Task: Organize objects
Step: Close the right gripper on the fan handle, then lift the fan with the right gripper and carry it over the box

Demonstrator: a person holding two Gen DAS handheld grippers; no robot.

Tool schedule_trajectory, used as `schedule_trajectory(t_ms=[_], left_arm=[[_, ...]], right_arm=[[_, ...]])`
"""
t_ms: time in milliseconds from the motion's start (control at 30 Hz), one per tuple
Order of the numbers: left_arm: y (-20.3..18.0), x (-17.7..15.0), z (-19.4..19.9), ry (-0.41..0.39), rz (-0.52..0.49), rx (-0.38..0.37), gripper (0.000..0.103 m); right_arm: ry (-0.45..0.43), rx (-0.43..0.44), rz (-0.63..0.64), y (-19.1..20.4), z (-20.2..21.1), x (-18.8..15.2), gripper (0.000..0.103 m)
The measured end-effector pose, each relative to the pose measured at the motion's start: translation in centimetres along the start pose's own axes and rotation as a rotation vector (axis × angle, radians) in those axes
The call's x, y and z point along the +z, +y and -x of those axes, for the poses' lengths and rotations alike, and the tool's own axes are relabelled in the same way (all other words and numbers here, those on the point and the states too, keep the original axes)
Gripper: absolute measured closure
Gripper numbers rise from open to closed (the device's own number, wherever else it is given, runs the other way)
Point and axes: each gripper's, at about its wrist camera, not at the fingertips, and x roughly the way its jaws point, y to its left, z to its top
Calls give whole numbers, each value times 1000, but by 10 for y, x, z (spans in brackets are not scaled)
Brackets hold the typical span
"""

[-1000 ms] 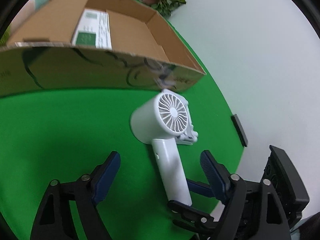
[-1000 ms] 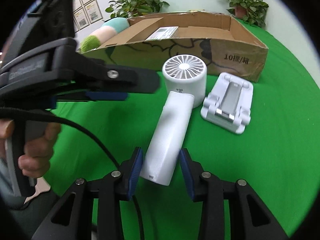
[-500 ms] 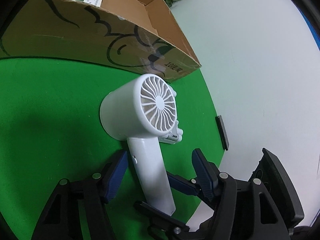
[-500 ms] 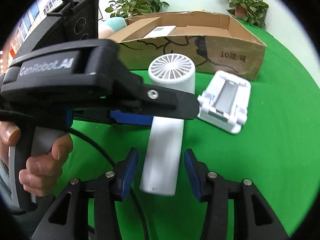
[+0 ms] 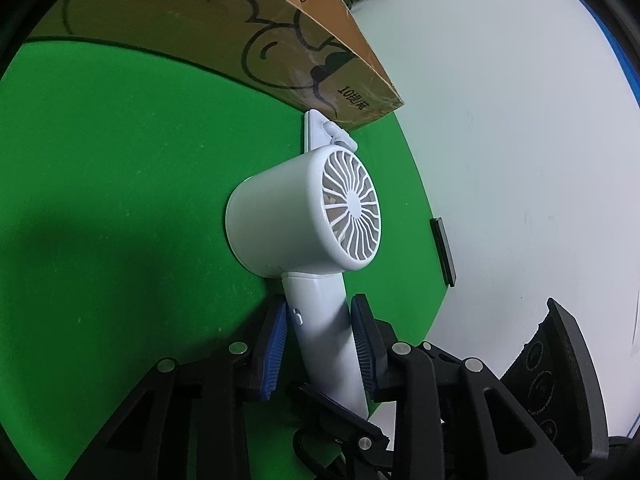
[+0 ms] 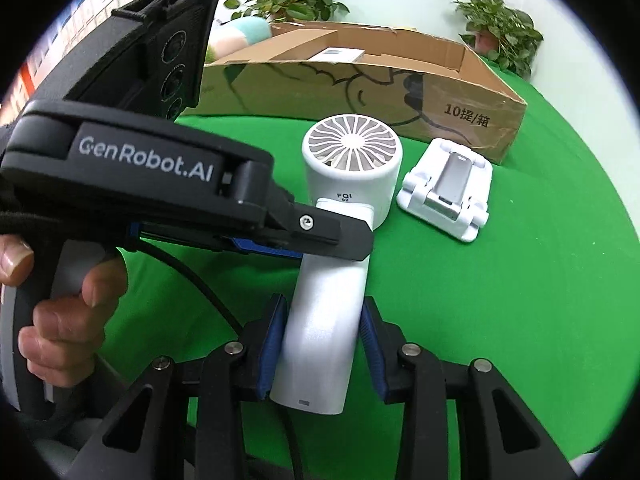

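A white handheld fan [image 5: 288, 220] lies on the green cloth, head toward the cardboard box [image 5: 200, 28]. My left gripper [image 5: 320, 304] has the upper handle between its blue pads, which touch both sides as the jaws are closing. In the right wrist view the same fan [image 6: 348, 176] has its lower handle between the pads of my right gripper [image 6: 324, 302], whose jaws are closing and press on it. The left gripper [image 6: 340, 240] reaches across the handle from the left, held by a person's hand [image 6: 68, 312].
A white folding phone stand [image 6: 446, 196] lies right of the fan, against the box wall [image 6: 400, 92]. A white carton [image 6: 336, 54] sits inside the box. A black flat object [image 5: 442, 250] lies at the cloth's edge. Potted plants [image 6: 500, 32] and a plush toy [image 6: 236, 36] stand behind.
My left gripper came down onto the fan's handle and its jaws narrowed from wide apart to touching it. The right gripper's jaws loosened briefly, then closed on the handle again.
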Motion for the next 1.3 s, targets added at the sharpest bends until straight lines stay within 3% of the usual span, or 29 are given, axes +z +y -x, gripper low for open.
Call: schedule_trajectory(t_ms=[200,400,533,967,1100,1300], left_arm=[[-12,11,16,-24,-22,113,75],[-31,19,37,-33,-13,294,76],[-48,40,51,-69,-31,386,77],[-129,113,106,-210,-162,460,78],[-144,152,104,-201,-191,486,78],[-140,222,72,-135,-161,553,78]], right_arm=[[-5,40,-17,1,-4,14,68],[-18,194,-111,0,-10,37,68],[-40,226,-128,5,-15,58,68],[-225,257,-119,-25,11,146,69],[-256,270,-139,-46,7,177,69],[-224,331,-201,-76,-22,207,69]])
